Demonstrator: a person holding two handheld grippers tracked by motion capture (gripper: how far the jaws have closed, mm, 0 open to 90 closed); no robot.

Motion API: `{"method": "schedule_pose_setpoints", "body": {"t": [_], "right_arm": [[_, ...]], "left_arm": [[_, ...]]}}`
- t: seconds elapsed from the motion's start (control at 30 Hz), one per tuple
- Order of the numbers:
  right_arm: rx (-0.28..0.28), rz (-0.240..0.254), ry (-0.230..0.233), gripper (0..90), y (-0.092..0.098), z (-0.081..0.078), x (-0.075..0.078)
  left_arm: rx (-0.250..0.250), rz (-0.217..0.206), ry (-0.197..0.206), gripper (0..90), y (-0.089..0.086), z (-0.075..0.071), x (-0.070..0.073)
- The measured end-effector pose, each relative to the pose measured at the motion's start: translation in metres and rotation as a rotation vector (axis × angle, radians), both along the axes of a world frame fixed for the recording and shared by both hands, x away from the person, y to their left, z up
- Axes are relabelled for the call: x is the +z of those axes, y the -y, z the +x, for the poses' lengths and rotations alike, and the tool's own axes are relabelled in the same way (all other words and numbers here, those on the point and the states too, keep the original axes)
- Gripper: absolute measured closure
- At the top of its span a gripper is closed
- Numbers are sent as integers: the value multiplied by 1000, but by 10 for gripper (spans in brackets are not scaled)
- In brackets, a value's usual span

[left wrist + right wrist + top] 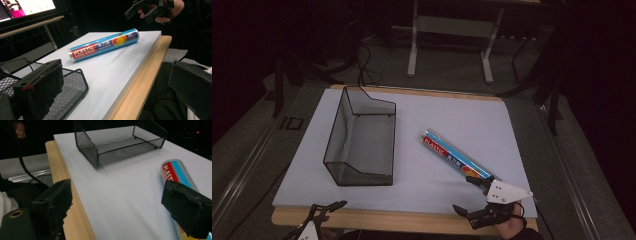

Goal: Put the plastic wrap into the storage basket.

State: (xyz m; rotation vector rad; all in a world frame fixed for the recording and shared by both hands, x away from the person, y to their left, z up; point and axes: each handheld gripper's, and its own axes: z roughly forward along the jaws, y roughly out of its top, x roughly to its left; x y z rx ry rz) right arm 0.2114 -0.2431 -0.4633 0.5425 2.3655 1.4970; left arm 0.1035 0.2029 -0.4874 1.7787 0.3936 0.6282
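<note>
Plastic-wrap roll [455, 155] lying diagonally on white table [492, 120], right of empty mesh basket [362, 137]. Right hand-held gripper [476, 196], jaws wide apart, poised at near end, probably to straddle it. Left hand-held gripper [328, 207] spread, idle at table edge.

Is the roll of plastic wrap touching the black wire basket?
Apart. The high view shows bare white board between the plastic wrap roll and the wire basket.
</note>
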Motion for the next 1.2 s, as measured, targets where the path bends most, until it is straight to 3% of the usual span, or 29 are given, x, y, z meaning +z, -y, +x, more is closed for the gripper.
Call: {"method": "schedule_pose_setpoints", "body": {"t": [0.23,0.33,0.43,0.47,0.57,0.7,0.83,0.97,1.2], "right_arm": [[-35,3,46,97,3,2,5],[-61,-27,78,100,3,5,10],[-63,-20,83,101,4,8,13],[-68,-21,97,139,4,9,14],[-73,-36,125,142,5,13,21],[-66,-38,128,153,7,18,30],[-76,-75,93,131,7,24,36],[-92,-66,93,110,10,32,42],[-130,-79,62,95,12,58,56]], "left_arm": [[-3,0,-2,3,0,0,0],[-4,2,-2,3,0,0,0],[-5,4,-1,3,1,0,0],[-6,4,-1,3,1,0,0],[-6,4,-3,3,1,0,0],[-7,5,-2,3,1,0,0],[-6,8,0,3,1,0,-1],[-6,8,-1,3,1,0,-1],[-9,12,-1,3,2,0,-1]]}}
